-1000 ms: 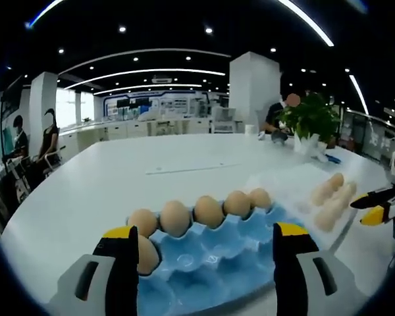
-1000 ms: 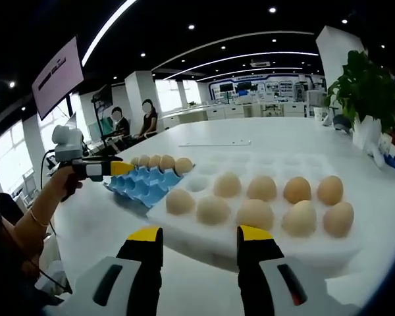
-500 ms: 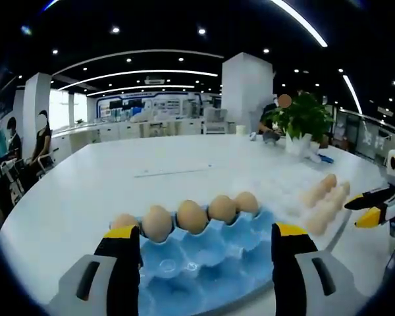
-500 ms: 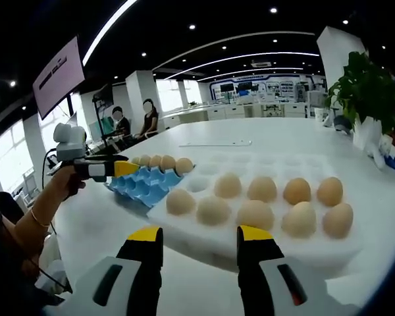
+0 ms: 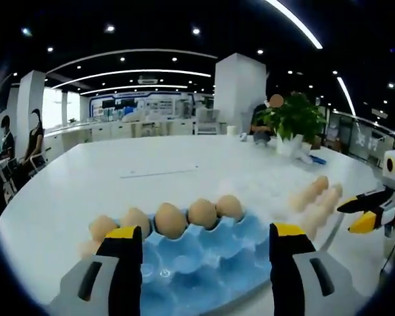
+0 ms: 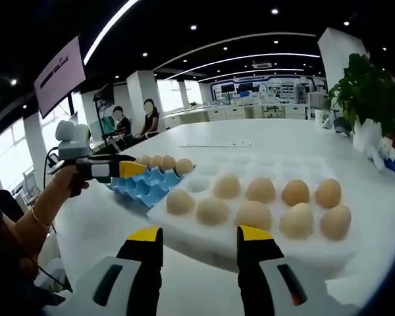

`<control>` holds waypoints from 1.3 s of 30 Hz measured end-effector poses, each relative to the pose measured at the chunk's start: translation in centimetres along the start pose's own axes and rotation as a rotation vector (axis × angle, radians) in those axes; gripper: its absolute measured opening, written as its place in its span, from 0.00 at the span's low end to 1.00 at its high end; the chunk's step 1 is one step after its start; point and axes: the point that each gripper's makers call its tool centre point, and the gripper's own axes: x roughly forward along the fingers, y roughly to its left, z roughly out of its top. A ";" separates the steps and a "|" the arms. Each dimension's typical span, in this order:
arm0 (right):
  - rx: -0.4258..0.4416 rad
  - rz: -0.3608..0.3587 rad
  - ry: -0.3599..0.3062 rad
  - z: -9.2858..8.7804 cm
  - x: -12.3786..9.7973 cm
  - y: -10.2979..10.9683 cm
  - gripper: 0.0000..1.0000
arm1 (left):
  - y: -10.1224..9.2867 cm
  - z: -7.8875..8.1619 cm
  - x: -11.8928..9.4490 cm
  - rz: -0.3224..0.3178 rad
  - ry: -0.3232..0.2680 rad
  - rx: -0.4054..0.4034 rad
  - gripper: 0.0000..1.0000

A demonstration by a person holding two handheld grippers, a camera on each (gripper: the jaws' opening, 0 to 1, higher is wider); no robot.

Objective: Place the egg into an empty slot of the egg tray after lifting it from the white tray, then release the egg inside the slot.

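A broad white worktop (image 6: 296, 141) carries everything, and the white tray (image 6: 250, 240) makes the handiest landmark. It is a thick foam slab with rows of round wells. Nine eggs sit in it across two rows, the nearest-left one (image 6: 180, 201) close to the tray's left edge, and the wells farther back look bare.

Touching the white tray's far-left corner is the blue egg tray (image 6: 145, 186). In the left gripper view the egg tray (image 5: 204, 263) shows a line of brown eggs along its far edge, the middle one (image 5: 170, 220) plainest, while the cups nearer the camera look empty. So there is room for more.

Beyond the white tray, to its right, stands a potted plant (image 6: 365, 99).

The left gripper (image 6: 137, 169) hangs over the egg tray, held by a hand (image 6: 62, 184); its fingers are spread wide and hold nothing. The right gripper (image 6: 199, 238) hovers just in front of the white tray's near edge, its fingers also spread and empty.

As I read it, several eggs are already moved over and this round has hardly started: no egg is being gripped. Left to do are closing on an egg in the white tray, lifting it, carrying it across to a free blue cup, and letting go there.
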 end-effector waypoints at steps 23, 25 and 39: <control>-0.062 0.042 0.004 -0.1 0.3 1.0 0.48 | -5.5 0.6 1.5 -0.098 -0.005 0.032 0.76; -0.062 0.046 0.003 0.0 0.3 1.0 0.48 | -5.9 0.8 1.6 -0.108 -0.007 0.038 0.74; -0.072 0.033 0.000 -0.1 -0.2 0.9 0.48 | -9.9 1.2 3.0 -0.176 -0.004 0.087 0.69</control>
